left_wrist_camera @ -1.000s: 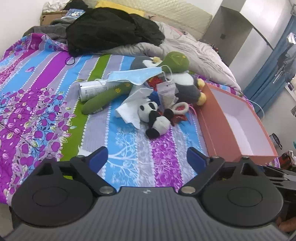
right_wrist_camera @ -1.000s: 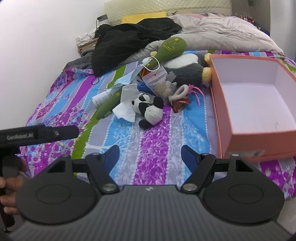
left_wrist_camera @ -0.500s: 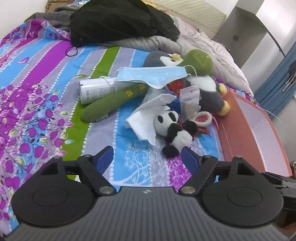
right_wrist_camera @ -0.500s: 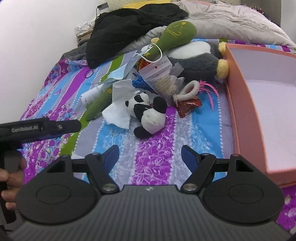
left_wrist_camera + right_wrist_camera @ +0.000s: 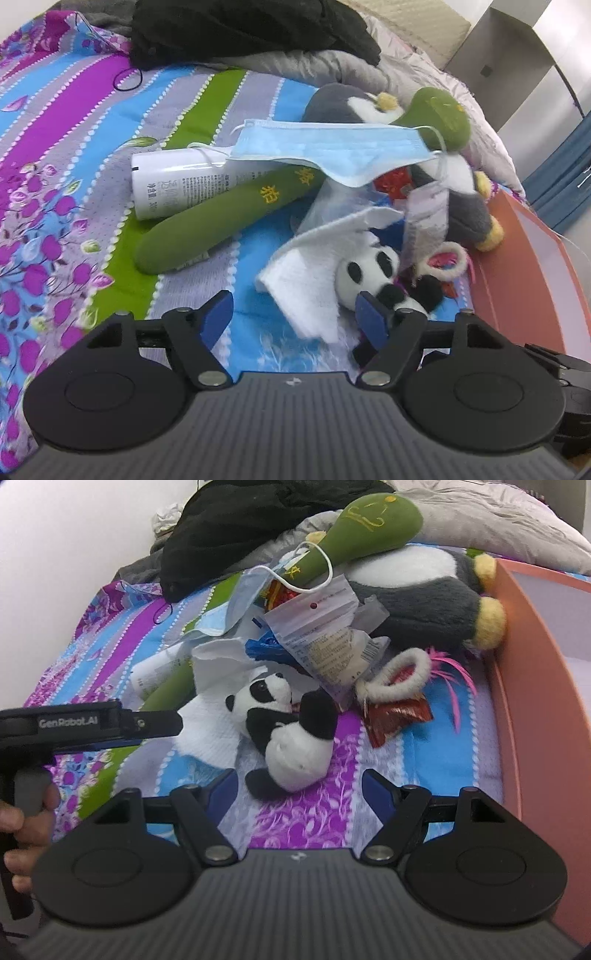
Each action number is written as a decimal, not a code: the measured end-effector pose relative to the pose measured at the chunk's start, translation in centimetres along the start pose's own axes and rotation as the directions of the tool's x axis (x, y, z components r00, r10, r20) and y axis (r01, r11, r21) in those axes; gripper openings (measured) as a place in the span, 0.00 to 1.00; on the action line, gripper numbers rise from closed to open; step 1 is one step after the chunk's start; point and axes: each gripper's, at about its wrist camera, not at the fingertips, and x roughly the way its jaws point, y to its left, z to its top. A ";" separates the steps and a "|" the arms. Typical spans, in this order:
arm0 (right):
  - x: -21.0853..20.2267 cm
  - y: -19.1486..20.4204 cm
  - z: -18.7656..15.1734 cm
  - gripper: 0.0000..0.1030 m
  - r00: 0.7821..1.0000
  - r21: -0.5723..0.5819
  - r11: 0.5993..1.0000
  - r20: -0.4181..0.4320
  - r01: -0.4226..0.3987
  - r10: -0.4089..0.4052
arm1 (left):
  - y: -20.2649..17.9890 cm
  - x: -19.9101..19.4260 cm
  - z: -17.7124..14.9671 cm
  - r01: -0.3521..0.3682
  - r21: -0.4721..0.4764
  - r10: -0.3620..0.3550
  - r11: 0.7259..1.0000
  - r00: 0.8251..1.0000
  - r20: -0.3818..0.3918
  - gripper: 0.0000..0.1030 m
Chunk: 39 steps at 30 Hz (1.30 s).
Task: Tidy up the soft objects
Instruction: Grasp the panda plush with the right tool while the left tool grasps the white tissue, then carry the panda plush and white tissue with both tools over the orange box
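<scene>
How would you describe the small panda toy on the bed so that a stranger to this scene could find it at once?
Start at the orange box on the striped bedspread and look to the pile beside it. At the pile's near edge, next to a white tissue, lies the panda toy. It alone is black and white with dark eye patches, and is far smaller than the grey penguin plush.

The orange box (image 5: pixel 532 686) beside the right tool (image 5: pixel 299 790) is cut off by the picture's right edge, so most of its inside is out of sight. Beyond the left tool (image 5: pixel 295 314), the blue mask (image 5: pixel 325 151) and the green plush stick (image 5: pixel 221 218) cover part of the white tube (image 5: pixel 173 184), whose print is too small to read. The left tool's right fingertip (image 5: pixel 369 314) hides part of the panda toy (image 5: pixel 373 273), and the white tissue (image 5: pixel 310 273) there is blurred.
</scene>
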 end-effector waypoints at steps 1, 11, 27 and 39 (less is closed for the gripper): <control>0.5 -0.1 0.2 0.74 1.000 -0.003 1.000 -0.004 -0.008 0.008 | 0.2 0.6 0.2 -0.001 -0.002 0.001 1.000 1.000 -0.005 0.71; 5.2 -0.6 1.1 0.73 0.995 0.006 0.997 -0.060 -0.076 0.076 | 1.9 5.4 1.5 0.061 -0.076 -0.064 0.995 0.997 -0.033 0.49; 2.6 -0.2 2.2 0.54 0.987 -0.050 0.998 -0.158 -0.039 0.031 | -1.9 2.1 3.0 -0.009 -0.122 -0.002 0.993 0.996 -0.090 0.13; -1.9 -0.9 -2.5 0.54 0.998 0.026 0.999 -0.052 0.035 -0.034 | -1.9 -2.3 -1.4 0.012 -0.065 -0.013 0.998 1.000 -0.004 0.13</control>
